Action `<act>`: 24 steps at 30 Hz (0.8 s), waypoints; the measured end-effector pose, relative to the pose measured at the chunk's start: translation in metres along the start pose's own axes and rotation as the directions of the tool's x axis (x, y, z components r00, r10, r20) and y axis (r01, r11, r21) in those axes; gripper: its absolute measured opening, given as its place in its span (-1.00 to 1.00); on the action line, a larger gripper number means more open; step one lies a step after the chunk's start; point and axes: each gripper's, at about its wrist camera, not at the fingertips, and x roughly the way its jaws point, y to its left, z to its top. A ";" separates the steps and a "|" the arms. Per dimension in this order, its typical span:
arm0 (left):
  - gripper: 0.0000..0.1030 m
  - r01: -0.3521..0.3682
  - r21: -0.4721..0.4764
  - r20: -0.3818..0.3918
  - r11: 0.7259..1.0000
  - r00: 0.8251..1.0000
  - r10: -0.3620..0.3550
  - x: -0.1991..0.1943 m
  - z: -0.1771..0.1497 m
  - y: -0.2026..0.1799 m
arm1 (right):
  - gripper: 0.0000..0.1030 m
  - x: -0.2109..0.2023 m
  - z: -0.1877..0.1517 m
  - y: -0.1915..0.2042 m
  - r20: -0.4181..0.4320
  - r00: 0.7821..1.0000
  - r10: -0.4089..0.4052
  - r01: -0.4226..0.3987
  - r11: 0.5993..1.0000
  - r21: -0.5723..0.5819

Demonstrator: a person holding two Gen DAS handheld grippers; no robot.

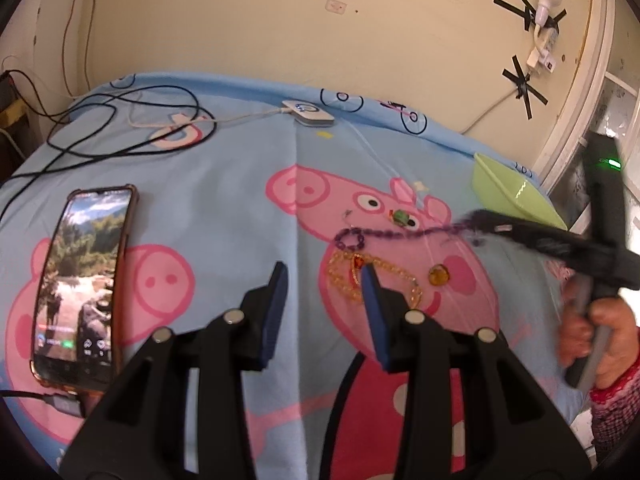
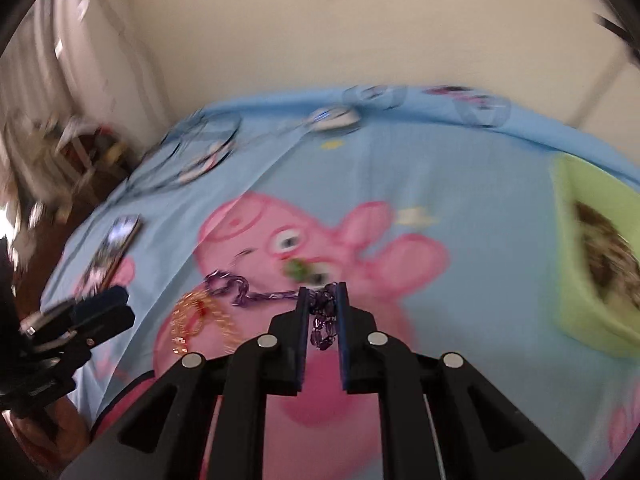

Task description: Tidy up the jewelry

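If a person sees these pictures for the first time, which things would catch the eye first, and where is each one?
The big pink cartoon pig printed on the blue sheet dominates the middle. Across its face, the right tongs are shut on a purple bead chain whose far end trails on the sheet, just above a tangled gold chain. A lit phone lies at the left edge, and a green bowl stands at the right.

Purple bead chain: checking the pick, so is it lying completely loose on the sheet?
No, the right gripper is shut on one end of the purple bead chain.
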 end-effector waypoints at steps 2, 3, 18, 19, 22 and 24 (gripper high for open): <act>-0.30 0.001 0.003 0.001 1.000 1.000 -0.001 0.000 0.001 0.000 | -1.00 -0.033 -0.015 -0.025 0.054 0.998 -0.015 0.012 0.999 0.049; -0.30 0.001 0.008 -0.001 1.000 1.000 -0.001 0.000 0.001 -0.001 | -1.00 -0.047 -0.024 -0.036 0.072 0.997 -0.027 0.022 0.997 0.071; 0.44 0.228 0.363 -0.191 0.903 0.967 -0.168 0.064 0.002 -0.183 | -1.00 -0.163 -0.159 -0.174 0.119 0.969 -0.217 0.147 0.893 0.426; 0.44 0.242 0.374 -0.215 0.895 0.962 -0.170 0.073 0.001 -0.193 | -1.00 -0.163 -0.161 -0.175 0.120 0.971 -0.208 0.139 0.896 0.422; 0.44 0.283 0.418 -0.278 0.863 0.944 -0.176 0.096 -0.004 -0.223 | -0.19 -0.167 -0.165 -0.166 0.133 0.963 -0.234 0.171 0.915 0.366; 0.44 0.296 0.437 -0.313 0.849 0.935 -0.165 0.108 -0.011 -0.238 | -0.17 -0.170 -0.170 -0.158 0.139 0.949 -0.282 0.228 0.922 0.313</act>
